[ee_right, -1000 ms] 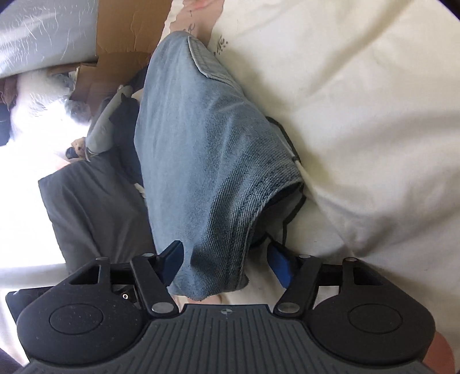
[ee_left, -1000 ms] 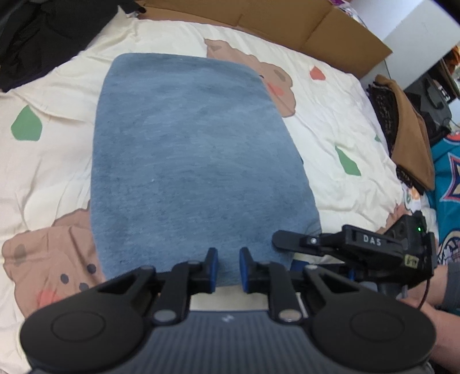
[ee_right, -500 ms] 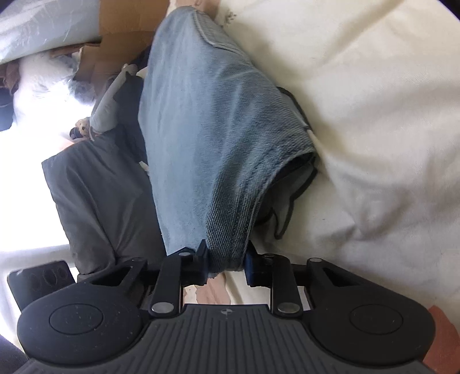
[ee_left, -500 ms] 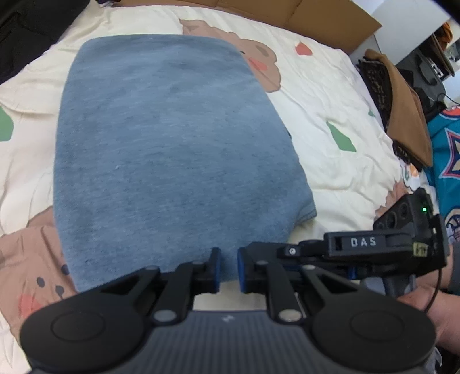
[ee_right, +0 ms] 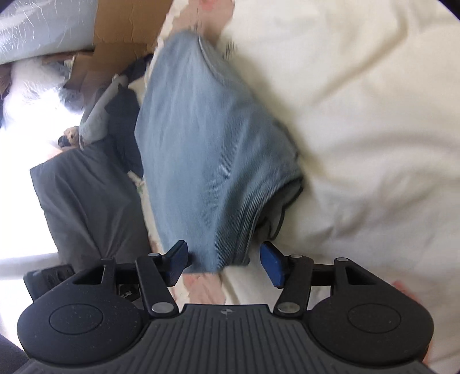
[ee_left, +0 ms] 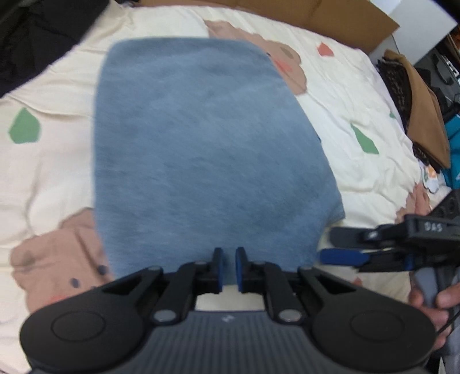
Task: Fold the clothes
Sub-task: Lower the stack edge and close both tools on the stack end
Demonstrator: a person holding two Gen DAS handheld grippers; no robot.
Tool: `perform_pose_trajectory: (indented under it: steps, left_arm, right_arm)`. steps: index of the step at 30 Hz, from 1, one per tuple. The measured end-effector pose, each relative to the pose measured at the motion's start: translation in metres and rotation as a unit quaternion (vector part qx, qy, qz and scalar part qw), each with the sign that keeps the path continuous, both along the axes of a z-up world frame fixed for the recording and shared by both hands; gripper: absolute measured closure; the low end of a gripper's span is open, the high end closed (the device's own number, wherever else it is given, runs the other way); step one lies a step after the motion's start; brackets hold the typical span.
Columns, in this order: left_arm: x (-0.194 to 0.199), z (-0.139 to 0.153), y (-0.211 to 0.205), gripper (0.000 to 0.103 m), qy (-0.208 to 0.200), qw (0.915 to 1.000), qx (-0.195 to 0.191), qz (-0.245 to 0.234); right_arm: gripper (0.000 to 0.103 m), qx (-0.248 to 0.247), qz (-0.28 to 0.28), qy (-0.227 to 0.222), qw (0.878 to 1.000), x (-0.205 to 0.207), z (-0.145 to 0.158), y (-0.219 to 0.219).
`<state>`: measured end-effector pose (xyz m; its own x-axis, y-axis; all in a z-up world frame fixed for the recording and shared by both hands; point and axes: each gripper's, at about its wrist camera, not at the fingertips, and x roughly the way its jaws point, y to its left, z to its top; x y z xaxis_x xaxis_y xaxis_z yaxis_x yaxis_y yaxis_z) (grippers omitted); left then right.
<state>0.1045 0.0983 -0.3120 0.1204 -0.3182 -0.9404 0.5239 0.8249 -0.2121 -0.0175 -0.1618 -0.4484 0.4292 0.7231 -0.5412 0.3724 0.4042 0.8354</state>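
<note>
The blue garment [ee_left: 207,149] lies folded flat on the bed [ee_left: 359,95], roughly mid-quilt, its near hem toward both tools. It looks like a soft knit, already doubled over — the right wrist view shows a darker inner layer peeking out at the folded corner.

Left hand-held gripper [ee_left: 228,269]: clenched on the near hem, w/ blue cloth pinched between the narrow-set pads. Prob. it pins that edge so the fold doesn't slide while the other side lets go.

Right hand-held gripper [ee_right: 224,263]: jaws opening, pads standing clear either side of the garment's corner; the cloth sits between them but isn't pressed. A hand [ee_left: 431,299] holds this tool at the right edge of the left view, just beside the hem.

Judging by the layout, this fold is about done; next is likely a smooth-down or a fresh grab.

Further out: a brown garment [ee_left: 422,115] stacked at the bed's right side, cardboard [ee_left: 330,17] beyond the quilt, dark grey clothing [ee_right: 86,201] to the left in the right view.
</note>
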Motion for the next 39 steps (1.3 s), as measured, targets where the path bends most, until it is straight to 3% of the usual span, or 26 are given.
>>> perform_pose_trajectory:
  steps: [5,7,12,16,18,24,28,39]
  left_arm:
    - [0.017,0.009,0.022,0.083,-0.020,0.9991,0.013,0.034]
    - [0.023,0.011,0.029,0.071,-0.031,0.9981,0.019,0.050]
    - [0.037,0.012,0.041,0.060,-0.040,0.9952,0.019,0.087]
    - [0.049,0.010,0.049,0.051,-0.043,0.9925,0.010,0.114]
    - [0.054,0.006,0.051,0.046,-0.045,0.9912,0.010,0.124]
    - [0.065,-0.013,0.057,0.048,-0.023,0.9896,-0.011,0.142]
    - [0.067,-0.019,0.060,0.052,-0.015,0.9893,-0.029,0.142]
    - [0.071,-0.031,0.065,0.057,0.013,0.9867,-0.051,0.154]
  right_arm:
    - [0.040,-0.049,-0.019,-0.026,0.998,0.009,0.023,-0.027]
    - [0.040,-0.071,-0.017,-0.031,0.997,0.019,0.032,-0.032]
    - [0.040,-0.124,0.007,-0.061,0.990,0.043,0.047,-0.035]
    - [0.027,-0.175,0.011,-0.070,0.982,0.056,0.047,-0.036]
    - [0.025,-0.184,0.014,-0.068,0.981,0.062,0.043,-0.035]
    - [0.028,-0.190,0.058,-0.066,0.978,0.070,0.022,-0.022]
    - [0.041,-0.180,0.073,-0.083,0.977,0.076,0.018,-0.012]
    - [0.040,-0.172,0.095,-0.088,0.977,0.096,0.006,0.002]
